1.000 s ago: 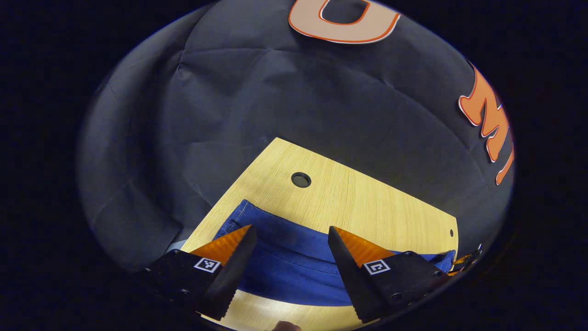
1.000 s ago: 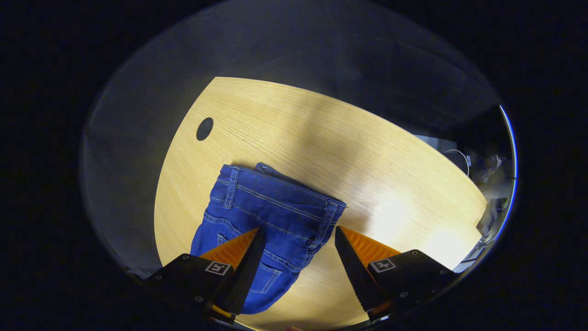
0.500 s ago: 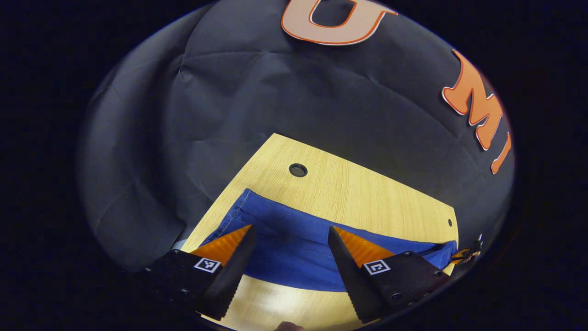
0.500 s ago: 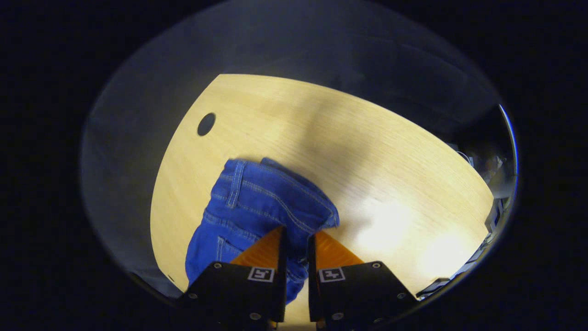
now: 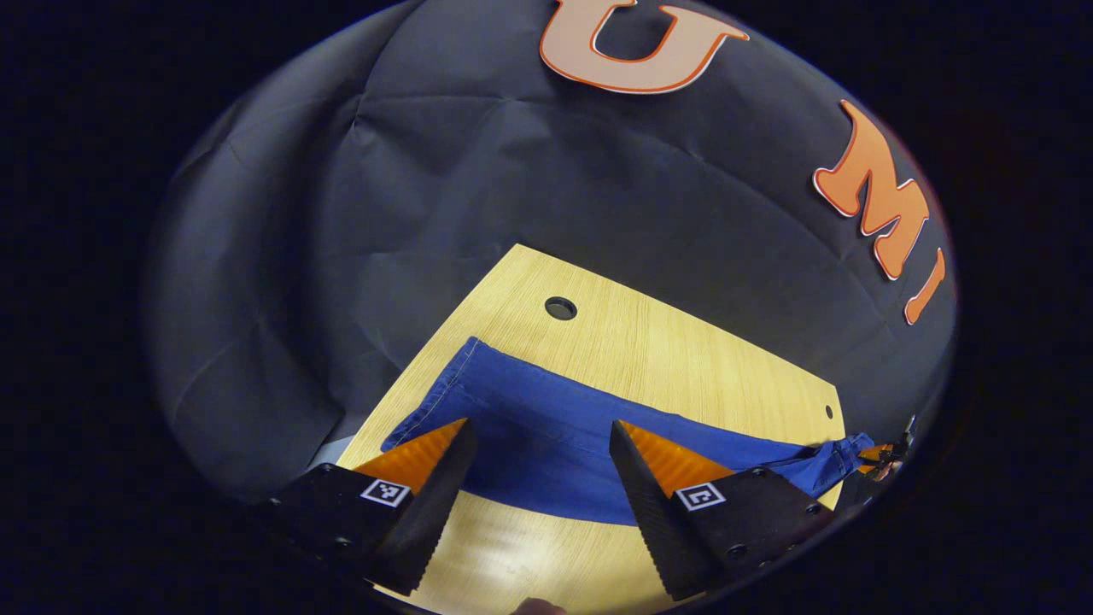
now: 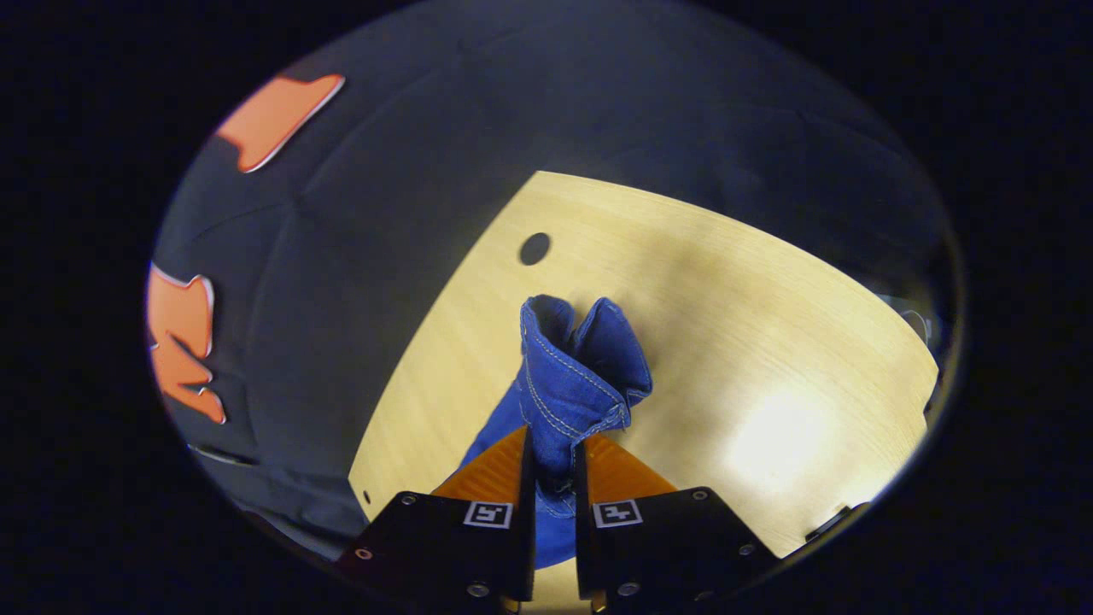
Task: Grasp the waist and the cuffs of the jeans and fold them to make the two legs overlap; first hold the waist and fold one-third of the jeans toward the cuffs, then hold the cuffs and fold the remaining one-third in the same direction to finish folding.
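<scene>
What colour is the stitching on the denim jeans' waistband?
Pale, whitish thread on blue jeans, clearest in the right gripper view.

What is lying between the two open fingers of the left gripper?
In the left gripper view, the blue jeans leg crosses the gap of the left gripper, with bare table wood nearer the camera. The fingers stand apart from the cloth.

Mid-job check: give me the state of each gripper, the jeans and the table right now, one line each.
right gripper: shut on the jeans' waist, fabric bunched up between its fingers.
left gripper: open, over the leg end, fingers not closed on denim.
jeans: leg lying flat on the table, waist end lifted and crumpled at the right gripper.
table: wooden top, round cable hole uncovered, lamp glare on its surface.
</scene>
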